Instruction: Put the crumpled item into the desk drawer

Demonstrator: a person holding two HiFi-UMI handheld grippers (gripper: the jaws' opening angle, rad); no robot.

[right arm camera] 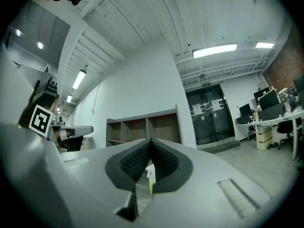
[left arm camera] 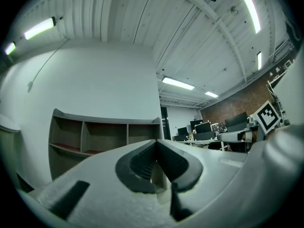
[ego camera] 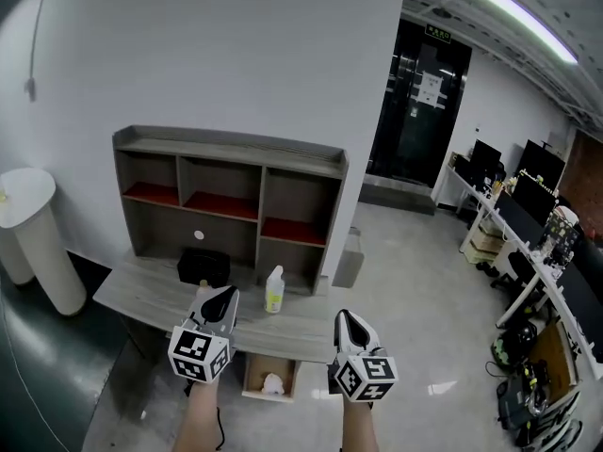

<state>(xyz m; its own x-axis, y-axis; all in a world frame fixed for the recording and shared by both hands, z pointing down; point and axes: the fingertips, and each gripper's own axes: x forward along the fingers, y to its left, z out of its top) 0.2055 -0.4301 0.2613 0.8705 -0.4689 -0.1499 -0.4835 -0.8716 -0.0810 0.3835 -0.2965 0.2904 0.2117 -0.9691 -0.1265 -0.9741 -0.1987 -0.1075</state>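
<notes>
Both grippers hover empty above the table (ego camera: pixel 141 295), left gripper (ego camera: pixel 224 296) and right gripper (ego camera: pixel 345 317) pressed together. Crumpled item (ego camera: pixel 273 382) lies in the open drawer (ego camera: pixel 251 377); pushing it closed probably comes next.

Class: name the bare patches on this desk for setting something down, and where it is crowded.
Bare desktop lies left of the black box and right of the bottle, toward the desk's end. The cubbies of the shelf unit look empty. Tightest is the gap between box and bottle, partly behind the left gripper.
</notes>
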